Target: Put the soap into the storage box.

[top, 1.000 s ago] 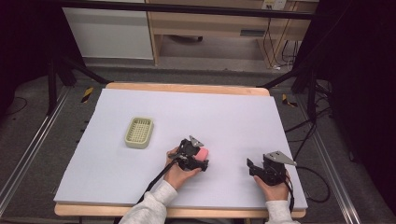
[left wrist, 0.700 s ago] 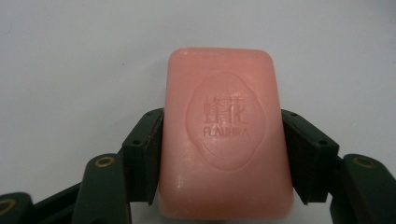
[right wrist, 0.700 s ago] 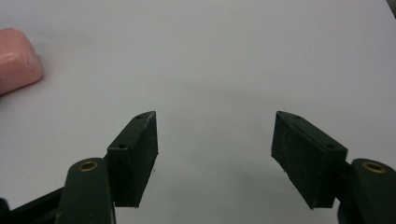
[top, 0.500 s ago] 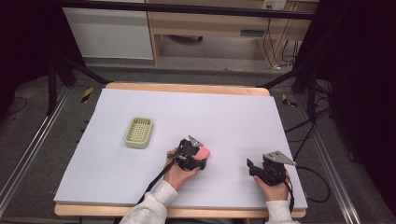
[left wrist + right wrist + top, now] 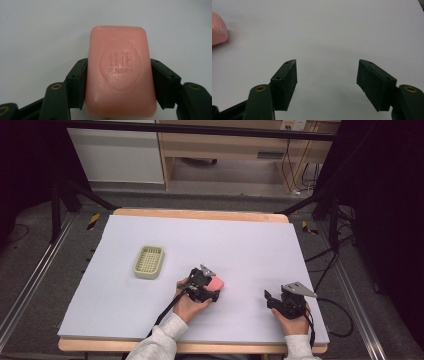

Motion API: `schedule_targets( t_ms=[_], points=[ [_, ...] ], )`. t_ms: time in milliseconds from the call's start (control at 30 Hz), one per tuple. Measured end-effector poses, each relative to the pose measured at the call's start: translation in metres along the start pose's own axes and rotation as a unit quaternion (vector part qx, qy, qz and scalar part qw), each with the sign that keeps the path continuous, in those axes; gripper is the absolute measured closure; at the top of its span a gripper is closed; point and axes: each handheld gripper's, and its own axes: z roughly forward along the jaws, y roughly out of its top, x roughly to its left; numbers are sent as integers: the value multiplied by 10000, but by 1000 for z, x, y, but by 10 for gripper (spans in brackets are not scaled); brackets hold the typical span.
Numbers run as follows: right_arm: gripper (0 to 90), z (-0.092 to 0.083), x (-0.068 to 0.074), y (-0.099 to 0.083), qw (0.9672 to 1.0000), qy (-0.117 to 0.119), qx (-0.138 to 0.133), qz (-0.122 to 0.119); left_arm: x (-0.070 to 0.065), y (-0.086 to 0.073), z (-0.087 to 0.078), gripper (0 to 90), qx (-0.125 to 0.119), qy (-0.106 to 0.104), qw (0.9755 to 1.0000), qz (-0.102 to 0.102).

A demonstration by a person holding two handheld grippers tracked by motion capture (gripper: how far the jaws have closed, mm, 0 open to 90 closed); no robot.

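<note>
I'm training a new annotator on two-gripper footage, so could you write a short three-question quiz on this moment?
1. True or false: the left gripper has its pads pressed on the two long sides of the pink soap bar.
2. What stands between the jaws of the right gripper? A) the soap bar B) nothing C) the dish
3. Fill in: the green soap dish lies to the ____ of the soap bar in the high view.

Key
1. True.
2. B: open over the bare white table cover.
3. Left.
</note>
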Motion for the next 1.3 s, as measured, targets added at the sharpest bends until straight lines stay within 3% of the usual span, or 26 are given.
schedule_targets(
  t_ms=[267,1300],
  points=[
    [325,0,0,0,10000,10,-2,4,5,1,-13,372,-64,-12,10000,63],
    [325,0,0,0,10000,-2,7,1,45,-9,-61,372,-257,-10,9996,-131]
  ],
)
